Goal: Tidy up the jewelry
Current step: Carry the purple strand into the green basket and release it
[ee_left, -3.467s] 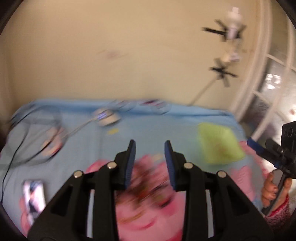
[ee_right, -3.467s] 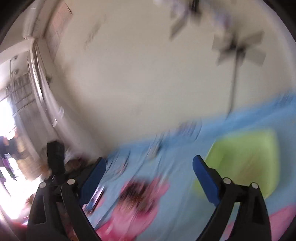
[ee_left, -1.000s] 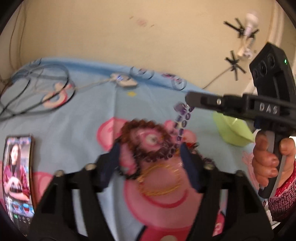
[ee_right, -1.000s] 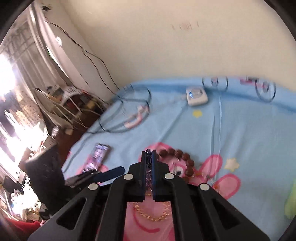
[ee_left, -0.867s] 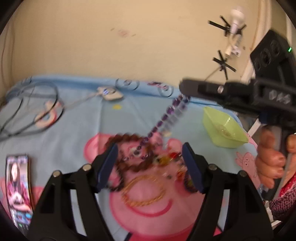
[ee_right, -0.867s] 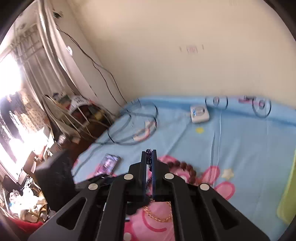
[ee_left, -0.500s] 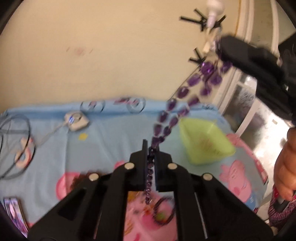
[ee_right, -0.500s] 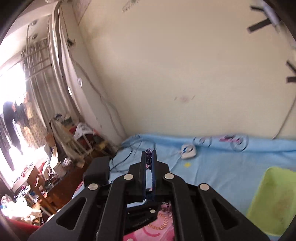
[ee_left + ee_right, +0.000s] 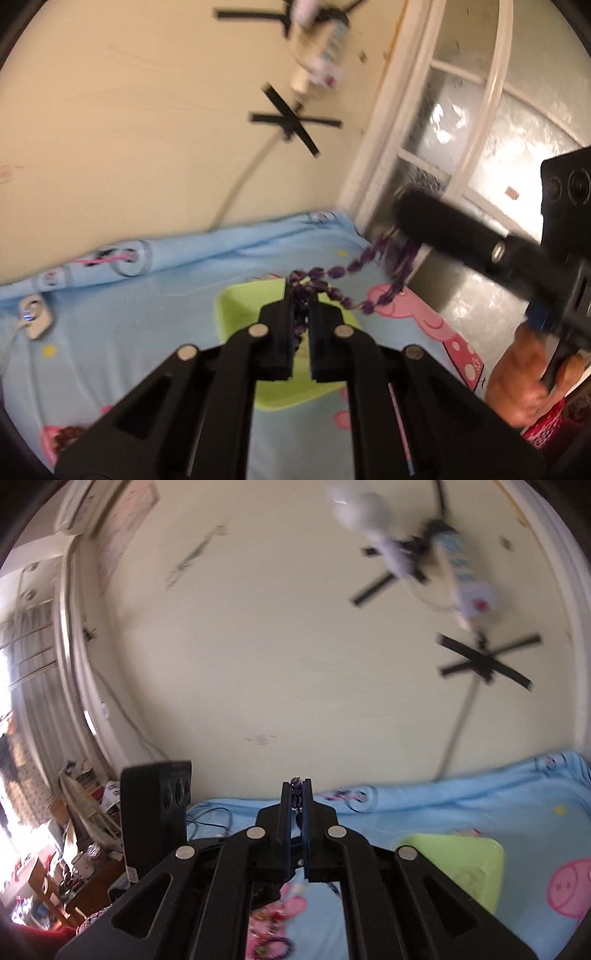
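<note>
Two grippers share one strand: the left gripper (image 9: 301, 295) is clamped shut on the purple necklace (image 9: 334, 275), and the right gripper (image 9: 296, 788) is pinched shut on another part of it, a bead showing at its tips. In the left wrist view the necklace runs from the left gripper's tips up and to the right to the dark fingers of the other tool, sagging in a loop between them; that is its long axis, slanting across the far right corner of the bed (image 9: 110, 332).

What the next move turns on is the green tray (image 9: 236, 306). It lies on the blue sheet directly under and just beyond the left gripper's tips, so that end of the strand already hangs over it. From the right gripper the tray (image 9: 465, 864) sits lower and to the right, clearly off its line. The left hand is therefore the nearer one, and I judge the strand's right end must come across and down before both let go, or the loop may drape over the tray's rim. Other jewellery (image 9: 269, 949) lies further back on the sheet.
</note>
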Tool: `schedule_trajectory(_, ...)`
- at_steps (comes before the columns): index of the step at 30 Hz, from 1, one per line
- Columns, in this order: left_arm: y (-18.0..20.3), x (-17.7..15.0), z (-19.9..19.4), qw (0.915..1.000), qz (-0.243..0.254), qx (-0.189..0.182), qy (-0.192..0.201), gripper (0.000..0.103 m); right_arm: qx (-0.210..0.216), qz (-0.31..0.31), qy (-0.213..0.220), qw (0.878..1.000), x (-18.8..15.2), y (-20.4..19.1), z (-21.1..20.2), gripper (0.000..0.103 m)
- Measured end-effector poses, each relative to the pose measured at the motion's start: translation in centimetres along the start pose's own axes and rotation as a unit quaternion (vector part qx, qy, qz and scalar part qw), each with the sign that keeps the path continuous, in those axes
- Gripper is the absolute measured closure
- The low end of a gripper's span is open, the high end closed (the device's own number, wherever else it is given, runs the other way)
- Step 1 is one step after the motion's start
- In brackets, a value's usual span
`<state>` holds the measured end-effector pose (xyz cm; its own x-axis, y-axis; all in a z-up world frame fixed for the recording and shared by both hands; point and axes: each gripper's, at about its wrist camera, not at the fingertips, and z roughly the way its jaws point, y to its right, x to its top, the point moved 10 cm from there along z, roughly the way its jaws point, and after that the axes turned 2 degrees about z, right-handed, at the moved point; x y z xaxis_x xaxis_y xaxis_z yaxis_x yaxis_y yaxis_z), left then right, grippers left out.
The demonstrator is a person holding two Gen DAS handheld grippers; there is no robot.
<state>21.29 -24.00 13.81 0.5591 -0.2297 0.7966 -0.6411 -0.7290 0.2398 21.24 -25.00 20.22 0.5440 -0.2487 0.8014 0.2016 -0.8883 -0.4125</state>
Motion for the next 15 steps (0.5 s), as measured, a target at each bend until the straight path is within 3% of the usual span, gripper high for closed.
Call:
schedule_trajectory(4,1.2,-1.5,4.7,0.9992,0.002,-0.002,-0.04,0.097,-0.028,0.025,-0.02,0.999,-2.9,4.3,0.8,0.103)
schedule_trajectory(7,0.3,-3.5,7.6,0.9972,-0.003,0.018,-0.073,0.097,-0.04,0.041,-0.048,0.997,-5.7,6.9,2.2,0.103)
schedule_trajectory(10,-1.8,-5.9,9.8,0.9891,-0.014,0.068,-0.13,0.073,-0.062,0.05,-0.072,0.994,-7.8,8.8,3.8,0.103)
schedule_trajectory(11,-2.4,-6.4,9.8,0.9873,-0.023,0.071,-0.14,0.072,-0.067,0.057,-0.075,0.993,-8.1,9.2,4.2,0.103)
schedule_trajectory(13,-3.1,-6.5,9.0,0.9873,-0.033,0.072,-0.138,0.072,-0.059,0.069,-0.068,0.994,-7.9,9.2,3.9,0.103)
schedule_trajectory(15,-3.6,-5.7,6.4,0.9906,-0.04,0.071,-0.111,0.072,-0.048,0.068,-0.054,0.995,-7.3,8.5,3.4,0.103)
